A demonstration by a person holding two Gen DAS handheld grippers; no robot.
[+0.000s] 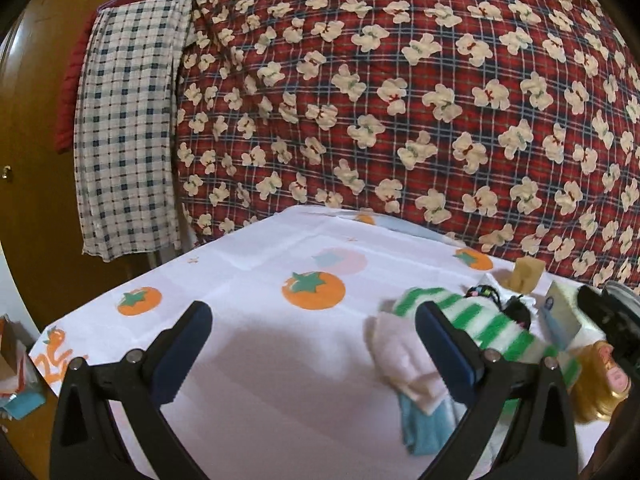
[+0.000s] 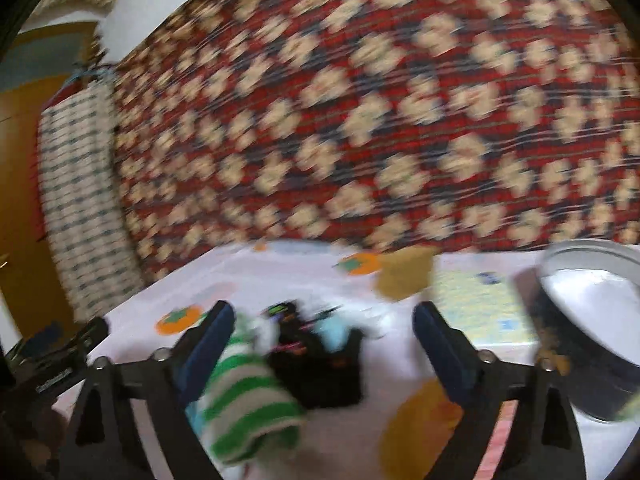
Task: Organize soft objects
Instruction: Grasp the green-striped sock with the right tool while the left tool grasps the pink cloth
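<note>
A pile of soft things lies on the white tomato-print tablecloth: a green-and-white striped sock, a folded white cloth on a blue cloth, and a black patterned piece. My left gripper is open and empty, its right finger just in front of the pile. In the blurred right wrist view my right gripper is open over the striped sock and the black piece, holding nothing.
A tan sponge block, a tissue pack and a blond doll head lie near the pile. A dark round tub stands at right. A red bear-print quilt hangs behind the table.
</note>
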